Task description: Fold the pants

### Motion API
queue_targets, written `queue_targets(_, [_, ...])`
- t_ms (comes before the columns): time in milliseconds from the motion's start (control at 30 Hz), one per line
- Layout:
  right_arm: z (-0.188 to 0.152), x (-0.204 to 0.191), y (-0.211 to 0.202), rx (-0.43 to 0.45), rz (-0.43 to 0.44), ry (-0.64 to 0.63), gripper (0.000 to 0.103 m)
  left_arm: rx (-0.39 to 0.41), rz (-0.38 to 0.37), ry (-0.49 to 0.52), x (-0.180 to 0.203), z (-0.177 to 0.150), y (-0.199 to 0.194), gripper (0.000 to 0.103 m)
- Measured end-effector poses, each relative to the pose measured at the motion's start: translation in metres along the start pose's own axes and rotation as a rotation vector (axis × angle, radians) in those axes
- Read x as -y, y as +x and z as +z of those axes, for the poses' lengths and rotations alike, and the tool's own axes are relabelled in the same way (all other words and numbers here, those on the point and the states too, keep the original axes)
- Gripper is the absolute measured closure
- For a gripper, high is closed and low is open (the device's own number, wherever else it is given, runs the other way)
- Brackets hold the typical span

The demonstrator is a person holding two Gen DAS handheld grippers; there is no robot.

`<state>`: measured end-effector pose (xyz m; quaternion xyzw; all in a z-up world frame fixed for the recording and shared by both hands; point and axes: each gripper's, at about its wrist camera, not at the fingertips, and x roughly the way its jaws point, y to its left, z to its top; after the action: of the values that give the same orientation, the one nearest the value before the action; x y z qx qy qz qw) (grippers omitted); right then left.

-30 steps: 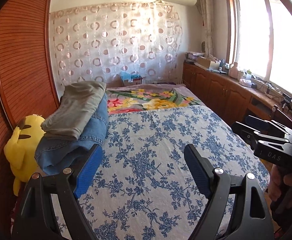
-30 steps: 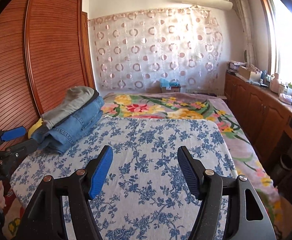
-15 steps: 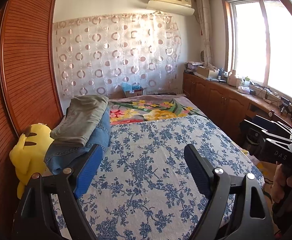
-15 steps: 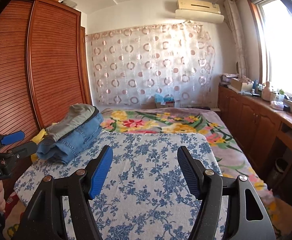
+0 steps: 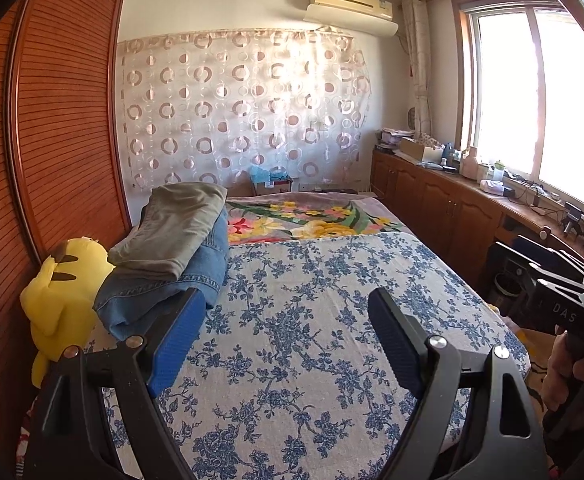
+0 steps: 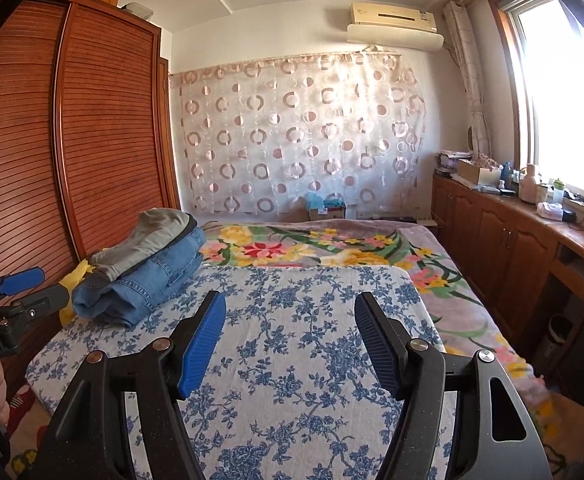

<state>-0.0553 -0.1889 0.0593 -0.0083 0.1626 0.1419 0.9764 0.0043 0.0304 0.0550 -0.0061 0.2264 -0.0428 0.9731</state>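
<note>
Both the left gripper (image 5: 286, 322) and the right gripper (image 6: 290, 328) hang above the flowered bed cover (image 5: 312, 320) with jaws apart and nothing between them, while the folded pants (image 5: 172, 236) rest on jeans (image 5: 164, 292) at the bed's left edge, probably stacked aside to keep working space.

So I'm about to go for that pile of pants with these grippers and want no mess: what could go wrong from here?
1. The grey pants lie loose on the folded jeans; pulling one could drag or topple both.
2. The pile sits at the bed's edge beside the yellow plush toy, so it might slide off that side.
3. The left gripper and right gripper have open, empty jaws; a shallow pinch may catch just one layer.
</note>
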Motion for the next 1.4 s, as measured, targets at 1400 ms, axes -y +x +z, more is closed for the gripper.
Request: queue_targets(1400, [0.0008, 0.0094, 0.0025, -0.006, -0.001, -0.007, 0.034, -0.005, 0.007, -0.001, -0.0050, -0.0031, 0.0015, 0.019])
